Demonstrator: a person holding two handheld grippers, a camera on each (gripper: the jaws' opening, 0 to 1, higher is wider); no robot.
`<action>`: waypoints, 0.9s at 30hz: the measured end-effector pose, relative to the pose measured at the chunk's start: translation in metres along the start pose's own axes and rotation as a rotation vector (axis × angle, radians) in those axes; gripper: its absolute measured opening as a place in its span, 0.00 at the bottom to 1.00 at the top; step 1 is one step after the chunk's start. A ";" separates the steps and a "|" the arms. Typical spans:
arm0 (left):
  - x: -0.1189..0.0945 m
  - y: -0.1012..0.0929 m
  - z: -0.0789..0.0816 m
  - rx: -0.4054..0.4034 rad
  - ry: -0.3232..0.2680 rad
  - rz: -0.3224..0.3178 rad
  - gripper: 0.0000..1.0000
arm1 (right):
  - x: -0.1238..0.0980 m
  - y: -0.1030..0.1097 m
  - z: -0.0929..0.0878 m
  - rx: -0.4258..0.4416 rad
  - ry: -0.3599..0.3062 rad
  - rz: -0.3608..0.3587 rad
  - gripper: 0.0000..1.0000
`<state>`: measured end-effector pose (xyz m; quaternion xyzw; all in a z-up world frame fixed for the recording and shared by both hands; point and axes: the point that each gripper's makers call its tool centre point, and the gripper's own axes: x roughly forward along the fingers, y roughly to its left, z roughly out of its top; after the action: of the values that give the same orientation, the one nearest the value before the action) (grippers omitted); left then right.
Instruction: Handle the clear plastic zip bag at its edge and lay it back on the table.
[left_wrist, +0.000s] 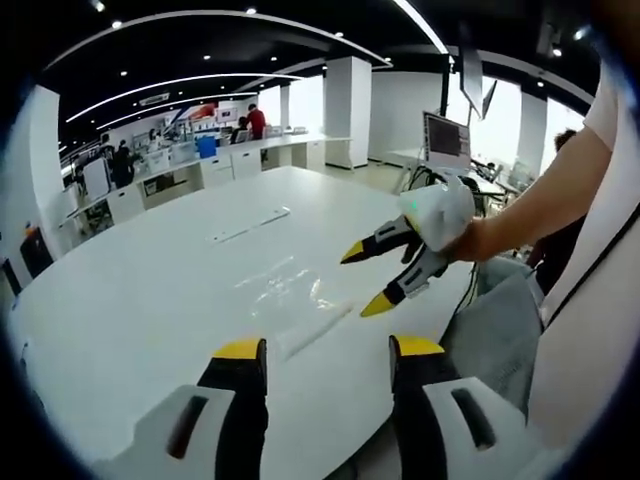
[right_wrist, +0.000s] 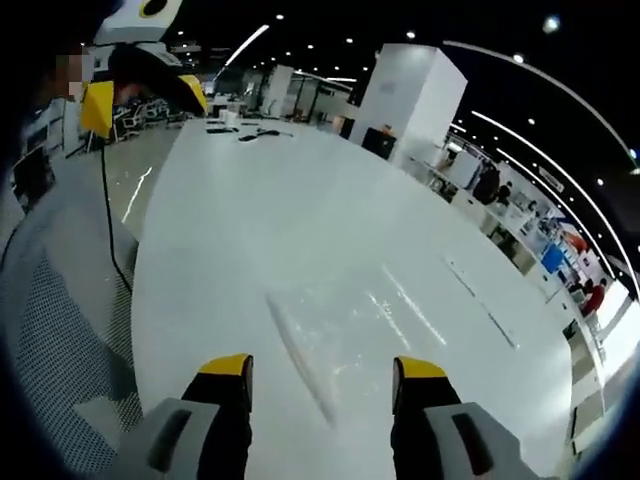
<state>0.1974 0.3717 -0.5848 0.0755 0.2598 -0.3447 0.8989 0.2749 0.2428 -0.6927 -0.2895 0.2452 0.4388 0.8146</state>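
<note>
Lying flat on the white table (left_wrist: 150, 300), the clear zip bag (left_wrist: 290, 290) was approached.
Both grippers, left (left_wrist: 328, 350) and right (right_wrist: 320, 368), were held wide, empty; its zip edge (right_wrist: 300, 370) was best pinched squarely.

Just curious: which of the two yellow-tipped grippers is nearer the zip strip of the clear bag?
The right gripper: the zip bag has its strip running between its open jaws. The left gripper hangs back.

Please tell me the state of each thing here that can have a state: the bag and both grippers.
clear plastic zip bag: lying flat on the white table, not held, zip edge toward the grippers.
left gripper: open, empty, above the near table edge.
right gripper: open, empty, over the bag's zip edge.
</note>
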 end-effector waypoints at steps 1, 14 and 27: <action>0.000 0.000 -0.001 0.000 0.001 -0.001 0.48 | -0.003 0.001 0.001 0.007 0.000 -0.004 0.57; 0.001 0.003 -0.016 0.014 0.012 0.004 0.57 | -0.036 0.008 0.002 0.132 -0.046 -0.035 0.79; 0.004 0.004 -0.028 0.007 0.011 0.007 0.66 | -0.065 0.012 0.006 0.235 -0.111 -0.051 0.89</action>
<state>0.1911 0.3815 -0.6103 0.0814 0.2634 -0.3421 0.8983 0.2339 0.2152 -0.6488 -0.1733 0.2421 0.4017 0.8660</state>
